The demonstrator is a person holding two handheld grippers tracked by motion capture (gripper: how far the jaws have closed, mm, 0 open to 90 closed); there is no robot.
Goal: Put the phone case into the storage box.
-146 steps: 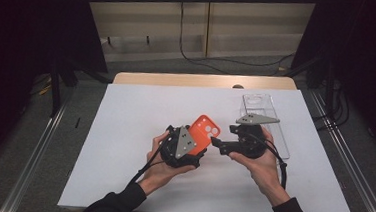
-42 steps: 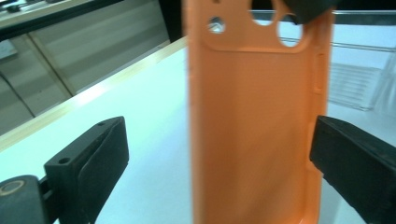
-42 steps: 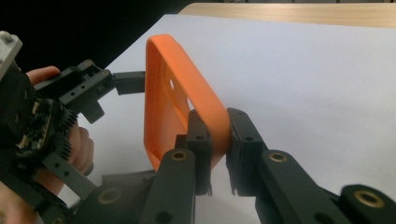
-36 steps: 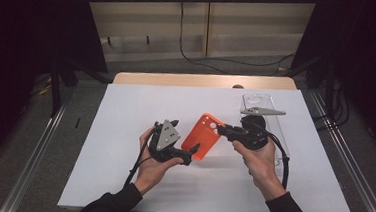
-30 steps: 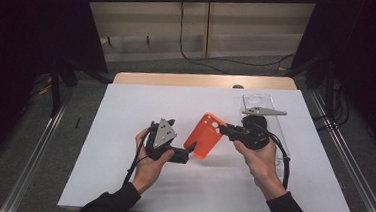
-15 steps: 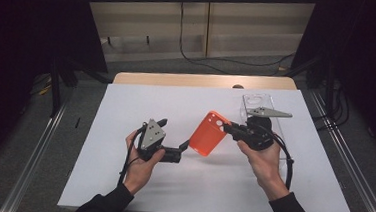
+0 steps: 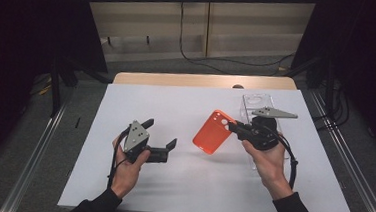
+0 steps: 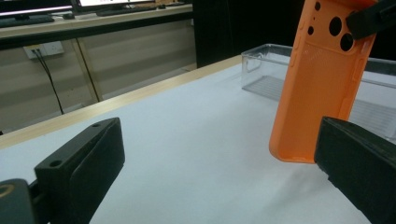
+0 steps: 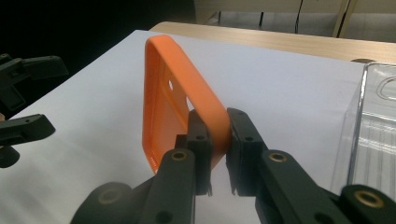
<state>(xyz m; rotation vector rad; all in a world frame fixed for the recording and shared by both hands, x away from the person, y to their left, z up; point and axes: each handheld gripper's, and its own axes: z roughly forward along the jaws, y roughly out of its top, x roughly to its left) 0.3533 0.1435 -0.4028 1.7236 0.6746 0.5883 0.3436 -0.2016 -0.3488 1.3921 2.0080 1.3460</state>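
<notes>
One thin orange rubbery phone case [image 7: 213, 132] hangs pinched by its upper rim in your right gripper's [image 7: 235, 129] fingers, above the white surface [image 7: 186, 106]; light and floppy, so grip its stiffer edges. Your left gripper's [image 7: 162, 140] fingers stand spread, well apart from it.

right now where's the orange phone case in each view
high view: orange phone case right of centre, held by the right tongs.
left gripper view: upper right, standing over the table.
right gripper view: centre, pinched at its edge.
shared landmark: clear tray.

Bright white table [image 7: 180, 185]; dark surround; near foreground soft; faint shadows
</notes>
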